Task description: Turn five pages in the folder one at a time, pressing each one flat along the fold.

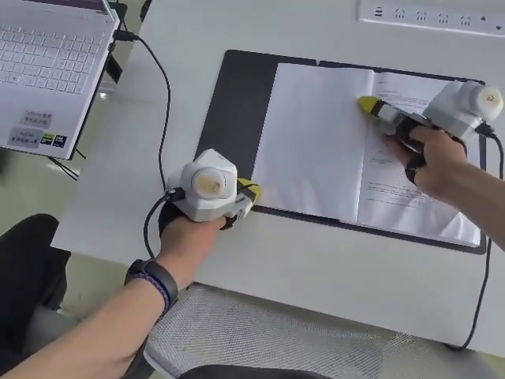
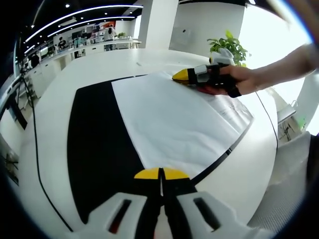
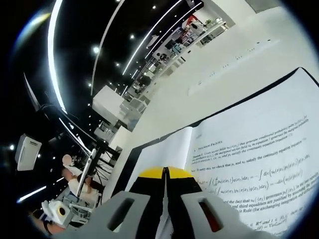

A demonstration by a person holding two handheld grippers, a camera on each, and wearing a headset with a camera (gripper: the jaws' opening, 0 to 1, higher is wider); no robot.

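Black folder point(image 1: 237, 110) lies open on the white table point(image 1: 316, 260), in the middle towards the far edge. The blank turned page point(image 1: 316, 134) lies flat on its left half, the printed page point(image 1: 390, 197) on its right.

Right gripper point(image 1: 368, 104): jaws closed tip to tip, yellow tips laid on the fold near the folder's far edge. In its own view the tips sit where blank sheet meets print. Probably nothing is nipped between them, though the seam is too thin to be sure.

Left gripper point(image 1: 248, 191): jaws closed, nothing held. It rests at the folder's near edge, beside the blank page's near left corner, well apart from the right gripper.

Laptop point(image 1: 47, 55) at the table's far left corner. Power strip point(image 1: 430, 16) along the far edge.
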